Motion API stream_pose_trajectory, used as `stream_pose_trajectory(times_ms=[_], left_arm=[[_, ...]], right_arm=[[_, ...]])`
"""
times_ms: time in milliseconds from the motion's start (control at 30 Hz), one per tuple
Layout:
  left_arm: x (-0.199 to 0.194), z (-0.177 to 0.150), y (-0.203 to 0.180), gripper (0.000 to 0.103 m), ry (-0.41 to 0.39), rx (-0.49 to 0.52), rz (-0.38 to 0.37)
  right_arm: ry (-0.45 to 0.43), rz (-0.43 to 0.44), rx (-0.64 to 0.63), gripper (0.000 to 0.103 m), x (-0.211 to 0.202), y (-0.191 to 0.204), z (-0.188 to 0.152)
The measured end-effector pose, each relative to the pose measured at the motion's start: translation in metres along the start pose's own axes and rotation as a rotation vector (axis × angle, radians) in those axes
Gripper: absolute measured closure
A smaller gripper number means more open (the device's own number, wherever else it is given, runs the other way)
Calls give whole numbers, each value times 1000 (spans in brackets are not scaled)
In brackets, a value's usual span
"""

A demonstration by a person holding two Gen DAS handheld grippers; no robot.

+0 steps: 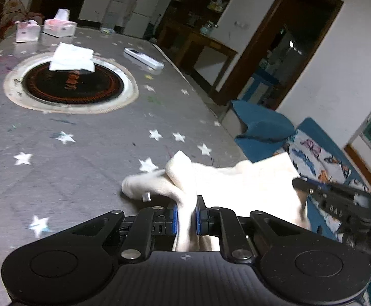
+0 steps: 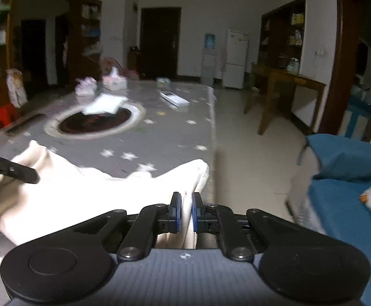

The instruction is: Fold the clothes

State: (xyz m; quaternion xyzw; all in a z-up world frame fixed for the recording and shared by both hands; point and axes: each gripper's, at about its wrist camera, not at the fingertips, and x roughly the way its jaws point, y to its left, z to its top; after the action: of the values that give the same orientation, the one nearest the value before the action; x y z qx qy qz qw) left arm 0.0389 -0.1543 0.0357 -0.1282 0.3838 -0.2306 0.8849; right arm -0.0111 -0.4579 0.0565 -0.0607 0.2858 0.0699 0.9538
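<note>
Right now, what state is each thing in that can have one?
Left tool: shut on the cream garment.
Right tool: shut on the same garment.
Cream garment: unfolded, held by both tools.
White cloth: folded, lying on the round black plate.
Tissue boxes: open, tissue sticking out.

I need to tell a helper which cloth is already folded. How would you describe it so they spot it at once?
Start at the grey star-patterned table and find the round black cooktop set into its middle. The folded white cloth lies flat across the cooktop's far rim. Unlike the cream cloth bunched at the near edge, pinched in the left gripper and right gripper, it is squared and untouched.
</note>
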Motion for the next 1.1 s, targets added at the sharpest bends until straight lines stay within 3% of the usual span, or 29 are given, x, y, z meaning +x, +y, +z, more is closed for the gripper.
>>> stream_pose_trajectory(times_ms=[67, 233, 400, 500, 533, 633, 767, 900, 1100], left_arm=[[8, -4, 0, 85, 21, 19, 13], [13, -6, 6, 63, 27, 42, 43], [19, 5, 22, 60, 16, -10, 77], [25, 8, 30, 65, 9, -22, 96], [26, 9, 31, 74, 8, -15, 101], [28, 11, 31, 88, 12, 1, 110], [28, 10, 26, 91, -7, 51, 133], [30, 9, 23, 91, -18, 79, 153], [32, 15, 36, 90, -24, 43, 166]], right_arm=[[33, -22, -10, 95, 12, -2, -5], [89, -39, -35, 95, 34, -1, -20], [93, -39, -45, 94, 38, 1, -19], [95, -45, -52, 92, 39, 2, -19], [90, -50, -52, 90, 38, 2, -18], [74, -60, -53, 86, 35, 2, -15], [47, 5, -43, 86, 34, 10, -5], [73, 81, -31, 86, 52, 22, 0], [83, 93, -16, 86, 77, 30, 4]])
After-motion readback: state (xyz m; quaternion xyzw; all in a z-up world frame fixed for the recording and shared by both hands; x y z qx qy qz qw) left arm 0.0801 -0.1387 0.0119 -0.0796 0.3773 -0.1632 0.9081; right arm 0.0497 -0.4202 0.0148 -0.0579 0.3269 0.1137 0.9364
